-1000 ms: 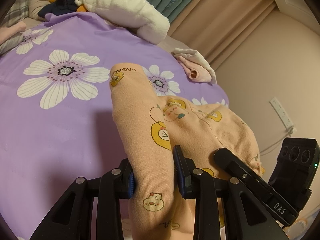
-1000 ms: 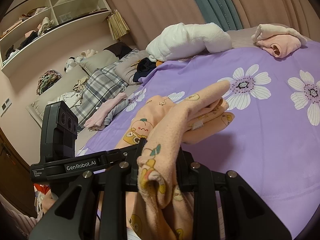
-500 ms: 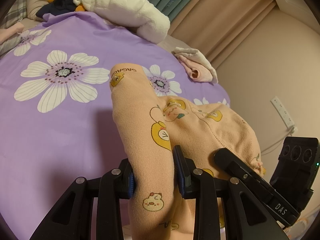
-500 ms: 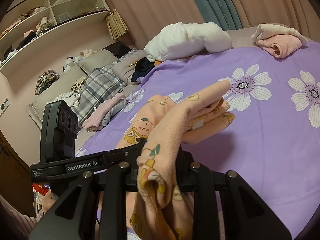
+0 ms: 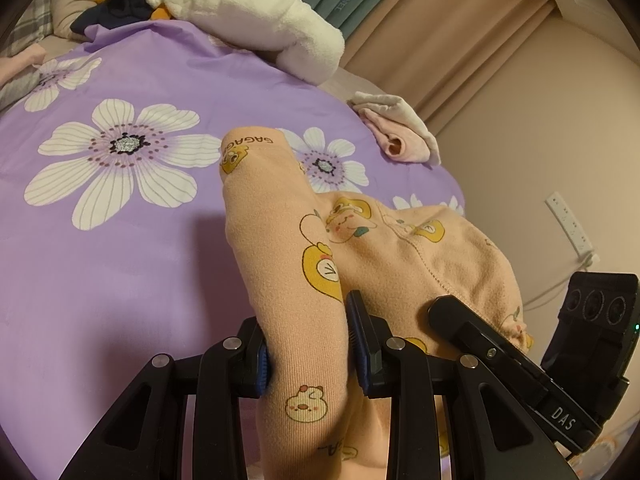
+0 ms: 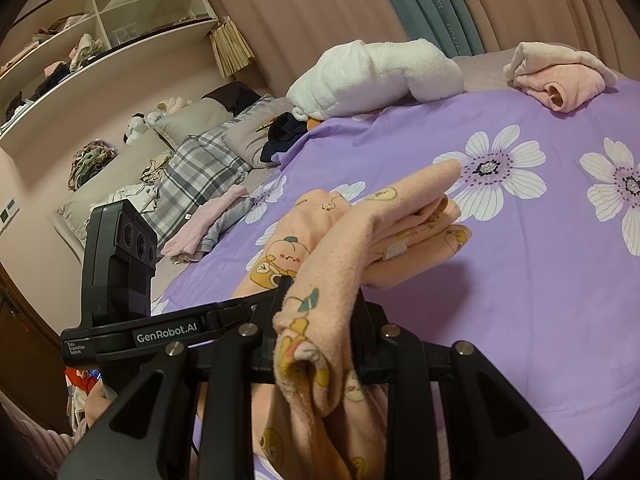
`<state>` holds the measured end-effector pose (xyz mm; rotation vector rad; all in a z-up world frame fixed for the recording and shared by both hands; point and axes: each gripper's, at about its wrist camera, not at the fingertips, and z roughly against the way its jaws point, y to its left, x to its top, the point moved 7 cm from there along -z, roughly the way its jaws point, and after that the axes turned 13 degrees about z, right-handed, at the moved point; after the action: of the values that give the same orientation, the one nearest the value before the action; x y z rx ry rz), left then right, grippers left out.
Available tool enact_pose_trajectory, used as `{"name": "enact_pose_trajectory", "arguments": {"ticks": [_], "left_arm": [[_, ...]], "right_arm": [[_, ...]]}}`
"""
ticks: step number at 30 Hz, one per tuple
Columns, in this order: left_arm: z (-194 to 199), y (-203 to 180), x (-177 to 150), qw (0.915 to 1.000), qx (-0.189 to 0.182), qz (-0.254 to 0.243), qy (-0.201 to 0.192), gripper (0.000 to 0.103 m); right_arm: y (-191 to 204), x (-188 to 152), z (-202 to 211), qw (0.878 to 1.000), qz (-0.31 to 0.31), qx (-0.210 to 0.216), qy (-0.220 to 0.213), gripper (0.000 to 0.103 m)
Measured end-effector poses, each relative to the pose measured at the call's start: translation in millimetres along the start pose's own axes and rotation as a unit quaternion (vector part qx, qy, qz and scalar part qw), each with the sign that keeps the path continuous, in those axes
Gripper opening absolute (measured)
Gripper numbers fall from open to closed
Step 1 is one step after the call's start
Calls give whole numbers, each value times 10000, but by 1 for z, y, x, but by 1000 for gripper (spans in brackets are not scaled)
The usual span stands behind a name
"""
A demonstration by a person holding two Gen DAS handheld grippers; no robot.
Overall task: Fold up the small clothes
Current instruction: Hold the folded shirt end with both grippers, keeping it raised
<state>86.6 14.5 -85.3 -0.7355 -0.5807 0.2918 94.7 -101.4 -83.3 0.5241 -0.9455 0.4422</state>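
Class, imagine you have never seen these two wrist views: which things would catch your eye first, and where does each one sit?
The peach cartoon-print garment stands out first, clamped in both the left gripper and the right gripper, its far end draped on the bed. Next comes the purple flowered bedcover spreading beneath it. Beyond, at the cover's far edge, lie a fluffy white bundle and a small folded pink garment.

Kids' garment [image 5: 280,240], peach knit w/ yellow cartoon-animal print, "GAGAGO" lettering at one end. Bunched, partly folded; two ends raised, rest lying on purple floral bedsheet [image 5: 120,260] at near edge of bed.
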Motion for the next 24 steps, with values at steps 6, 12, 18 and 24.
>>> {"name": "enact_pose_trajectory", "arguments": {"ticks": [6, 12, 18, 24], "left_arm": [[-2, 1, 1, 10000, 35, -19, 9, 30], [-9, 2, 6, 10000, 69, -26, 23, 30], [-16, 6, 11, 9999, 103, -14, 26, 29], [-23, 10, 18, 9999, 133, -1, 33, 30]], "right_arm": [[-5, -3, -3, 10000, -26, -4, -2, 26], [-7, -4, -6, 10000, -33, -6, 2, 26], [-10, -4, -12, 10000, -34, -5, 29, 26], [-11, -2, -20, 10000, -41, -14, 45, 26]]}}
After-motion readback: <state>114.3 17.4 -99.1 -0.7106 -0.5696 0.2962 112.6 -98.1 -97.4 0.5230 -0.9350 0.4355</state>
